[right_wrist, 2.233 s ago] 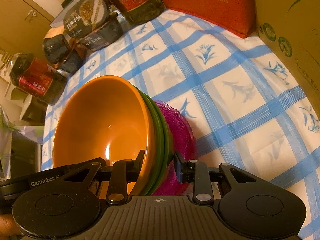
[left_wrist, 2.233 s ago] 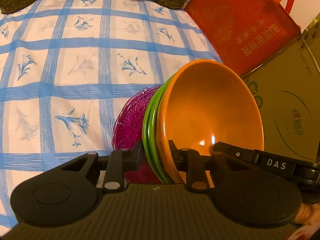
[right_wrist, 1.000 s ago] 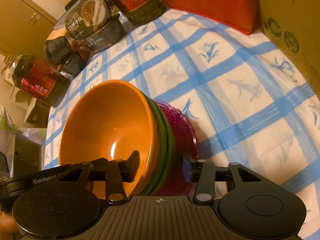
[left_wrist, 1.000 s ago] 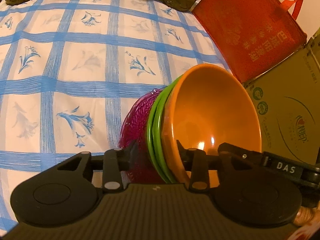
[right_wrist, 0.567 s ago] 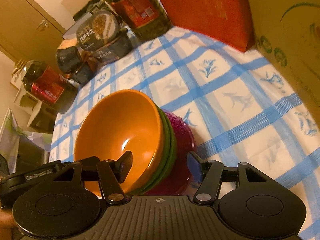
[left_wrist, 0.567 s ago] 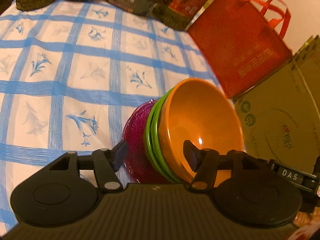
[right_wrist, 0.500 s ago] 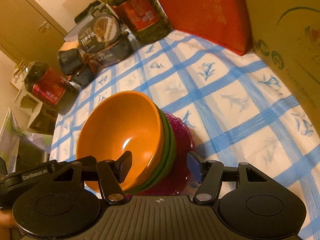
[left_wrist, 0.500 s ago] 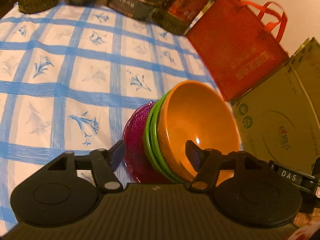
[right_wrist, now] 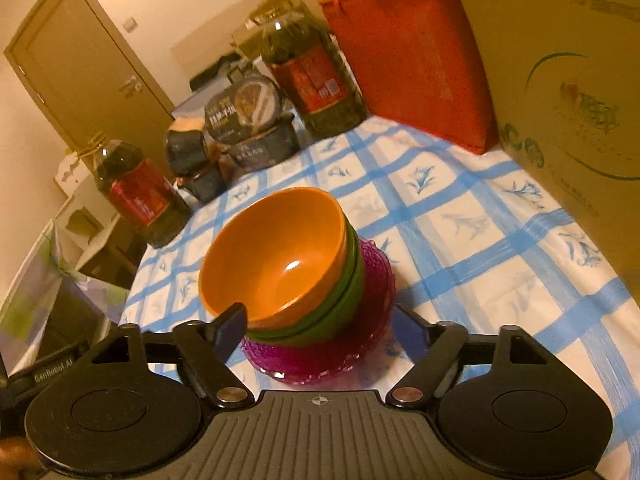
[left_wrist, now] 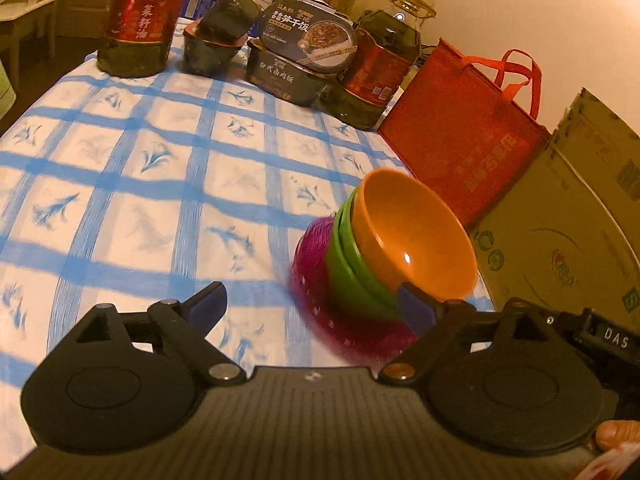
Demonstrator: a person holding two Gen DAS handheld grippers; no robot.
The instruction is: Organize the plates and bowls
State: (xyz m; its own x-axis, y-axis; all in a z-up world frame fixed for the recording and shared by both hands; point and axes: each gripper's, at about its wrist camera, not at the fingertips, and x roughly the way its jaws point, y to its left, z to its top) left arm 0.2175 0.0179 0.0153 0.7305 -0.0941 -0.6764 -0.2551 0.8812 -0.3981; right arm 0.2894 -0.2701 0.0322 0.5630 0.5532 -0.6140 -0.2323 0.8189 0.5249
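The orange bowl (right_wrist: 276, 256) sat nested in green bowls (right_wrist: 344, 304) on a purple glass plate (right_wrist: 360, 344), all resting on the checked tabletop (right_wrist: 480, 248). The left tongs (left_wrist: 312, 306) and right tongs (right_wrist: 320, 330) had just been opening and stood wide, gripping nothing. Oil bottles (left_wrist: 140, 16), food tubs (left_wrist: 300, 52), a red bag (left_wrist: 460, 140) and a cardboard box (left_wrist: 560, 248) crowded the far and side edges, the box and bag near the stack.
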